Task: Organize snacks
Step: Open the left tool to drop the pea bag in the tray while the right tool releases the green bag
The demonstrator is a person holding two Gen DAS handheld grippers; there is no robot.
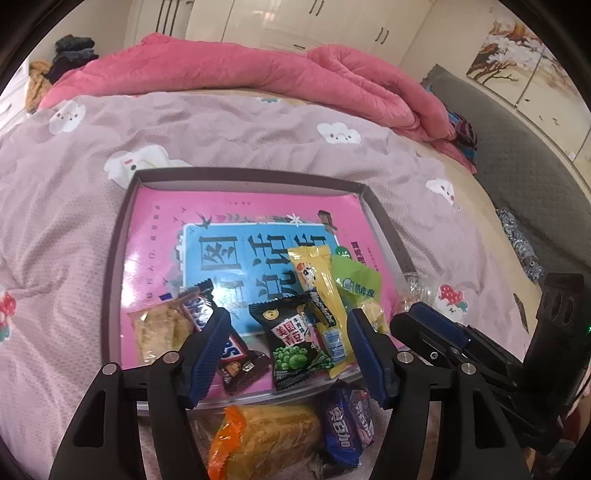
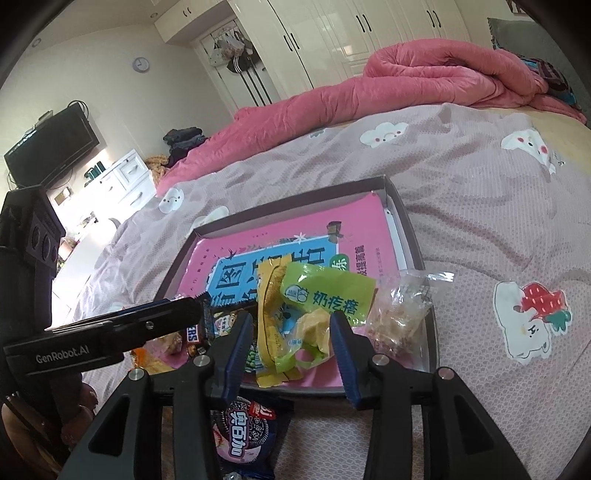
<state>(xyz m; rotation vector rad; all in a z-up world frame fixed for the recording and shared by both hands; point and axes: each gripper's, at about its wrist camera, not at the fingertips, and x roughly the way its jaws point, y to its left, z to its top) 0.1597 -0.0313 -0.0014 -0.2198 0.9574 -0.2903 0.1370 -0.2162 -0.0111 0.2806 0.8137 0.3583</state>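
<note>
Snacks gathered at the near end of a shallow tray (image 1: pixel 122 229) on the bed (image 1: pixel 55 192).

The left claw (image 1: pixel 288 350) is seen spread above a black pea packet (image 1: pixel 295 343), nothing gripped. The right claw (image 2: pixel 291 350) is parted around a green pouch (image 2: pixel 325 291), pads not pressing. A cookie pack (image 2: pixel 245 435) lies outside the tray's near edge.

A home bedroom

A bed (image 2: pixel 461 177) covered by a cloud-printed sheet is seen, with a pink quilt (image 2: pixel 369 85) bunched behind; white wardrobes (image 2: pixel 332 33), a wall-mounted television (image 2: pixel 51 144) and a wall clock (image 2: pixel 140 65) are shown.
</note>
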